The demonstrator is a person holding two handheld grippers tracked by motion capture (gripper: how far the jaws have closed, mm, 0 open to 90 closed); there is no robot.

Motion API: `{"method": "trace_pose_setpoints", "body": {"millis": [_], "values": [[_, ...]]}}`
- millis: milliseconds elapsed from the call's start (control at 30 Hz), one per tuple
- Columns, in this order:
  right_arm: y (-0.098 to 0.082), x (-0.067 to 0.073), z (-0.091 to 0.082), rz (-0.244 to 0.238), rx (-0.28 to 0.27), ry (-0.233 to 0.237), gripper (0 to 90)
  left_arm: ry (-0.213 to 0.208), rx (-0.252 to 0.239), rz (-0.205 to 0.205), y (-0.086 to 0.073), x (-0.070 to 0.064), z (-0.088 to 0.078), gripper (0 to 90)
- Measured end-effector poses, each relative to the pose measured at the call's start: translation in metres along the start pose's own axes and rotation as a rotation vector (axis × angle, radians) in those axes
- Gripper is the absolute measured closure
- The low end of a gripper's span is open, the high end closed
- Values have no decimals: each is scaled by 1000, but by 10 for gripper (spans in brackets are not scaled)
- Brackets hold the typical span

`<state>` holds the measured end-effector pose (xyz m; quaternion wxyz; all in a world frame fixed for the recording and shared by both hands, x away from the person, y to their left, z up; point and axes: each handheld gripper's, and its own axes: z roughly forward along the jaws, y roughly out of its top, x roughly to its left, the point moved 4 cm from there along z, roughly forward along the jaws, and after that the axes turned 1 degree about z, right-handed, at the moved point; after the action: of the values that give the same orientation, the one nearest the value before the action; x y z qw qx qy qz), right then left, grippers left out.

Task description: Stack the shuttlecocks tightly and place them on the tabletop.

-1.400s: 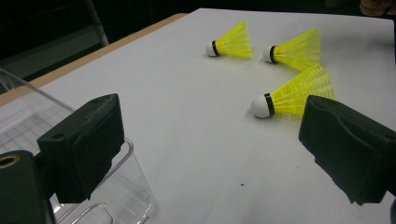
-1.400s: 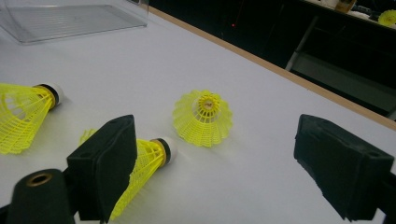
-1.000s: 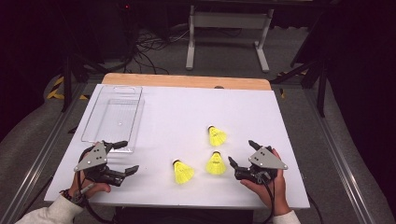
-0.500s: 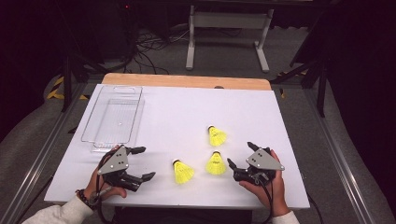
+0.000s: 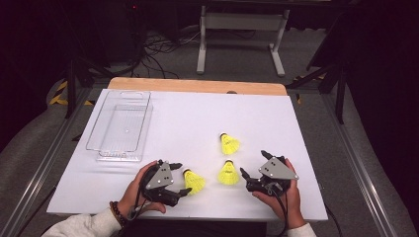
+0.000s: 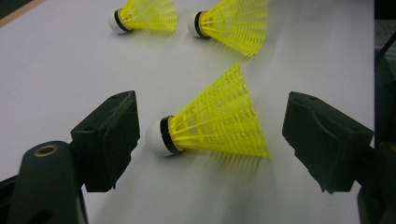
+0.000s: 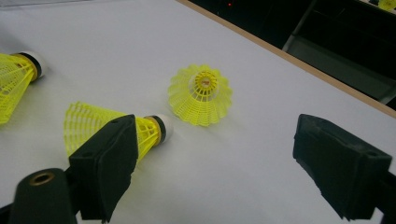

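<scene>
Fingers (image 6: pixel 109 140) of our left gripper (image 5: pixel 179 180) stand wide on either side of the nearest shuttlecock (image 6: pixel 210 119), lying on its side on the white table (image 5: pixel 197 118); they've just been closing, no contact yet. We should squeeze gently on the skirt near the cork, since the mesh likely crushes easily. Our right gripper (image 5: pixel 253 169) waits open beside the middle shuttlecock (image 5: pixel 228 174).

yellow shuttlecocks (image 5: pixel 193 180), white table (image 5: pixel 188 118)

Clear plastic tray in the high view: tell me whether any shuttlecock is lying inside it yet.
No: the clear plastic tray holds nothing, and all three yellow shuttlecocks lie on the white table outside it.
</scene>
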<state>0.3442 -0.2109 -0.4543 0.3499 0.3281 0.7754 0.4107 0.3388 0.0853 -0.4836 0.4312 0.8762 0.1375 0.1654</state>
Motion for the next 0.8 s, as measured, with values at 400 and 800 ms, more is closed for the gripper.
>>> {"method": "trace_pose_setpoints", "body": {"millis": [400,800], "values": [[-2,3,3,-18,18,11,155,11,64,-5,4,0,20,403],[-3,3,4,-18,32,15,158,39,61,5,12,2,20,599]]}}
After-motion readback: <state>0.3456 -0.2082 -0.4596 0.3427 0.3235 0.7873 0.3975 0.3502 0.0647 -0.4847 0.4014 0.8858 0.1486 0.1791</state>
